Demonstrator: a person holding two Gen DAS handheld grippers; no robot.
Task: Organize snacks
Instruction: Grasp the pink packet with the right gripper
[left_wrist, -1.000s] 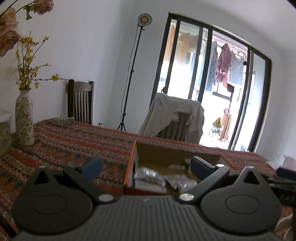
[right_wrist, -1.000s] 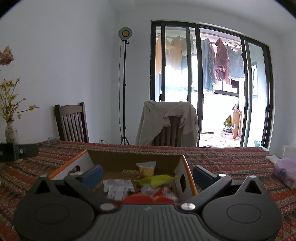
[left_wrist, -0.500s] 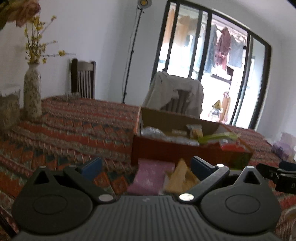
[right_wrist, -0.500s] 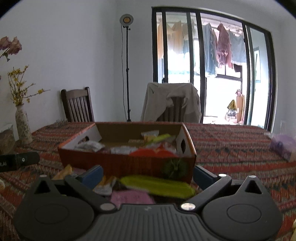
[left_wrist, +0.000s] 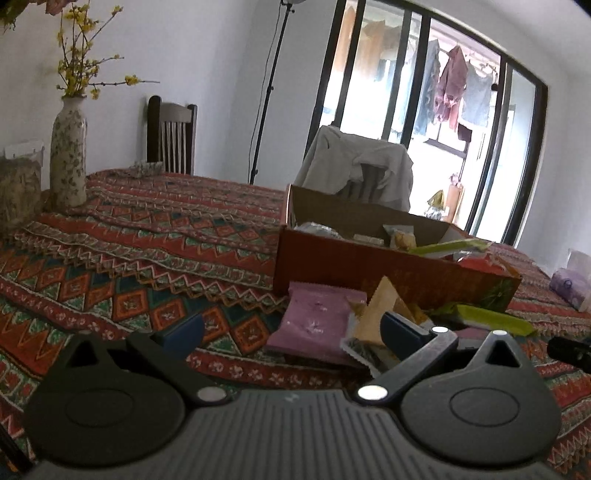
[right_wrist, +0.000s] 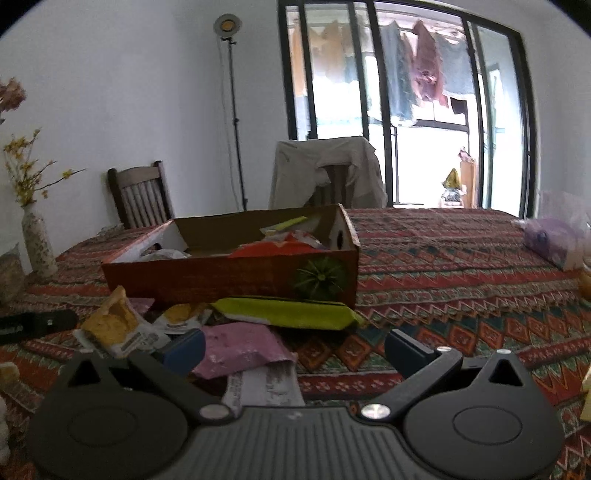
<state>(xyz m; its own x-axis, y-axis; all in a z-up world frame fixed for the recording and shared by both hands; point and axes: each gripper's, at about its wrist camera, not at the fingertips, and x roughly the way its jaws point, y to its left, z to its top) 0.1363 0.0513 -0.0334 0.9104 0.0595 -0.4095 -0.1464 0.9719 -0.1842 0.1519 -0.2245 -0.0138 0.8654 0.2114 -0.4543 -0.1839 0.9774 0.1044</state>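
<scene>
Right wrist: spread, empty right claw (right_wrist: 295, 345) above pink packet (right_wrist: 240, 349).

You will find no readable text: the print on the white wrapper (right_wrist: 264, 387) and the orange box (right_wrist: 236, 280) near the table's front edge is too blurred.

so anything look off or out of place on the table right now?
Yes: several snack packets lie in a loose, overlapping heap on the tablecloth in front of the cardboard box instead of in it. The long green packet lies along the box's front wall, and the purple packet and the yellow packet overlap beside it. Both grippers' jaws are open and empty.
</scene>
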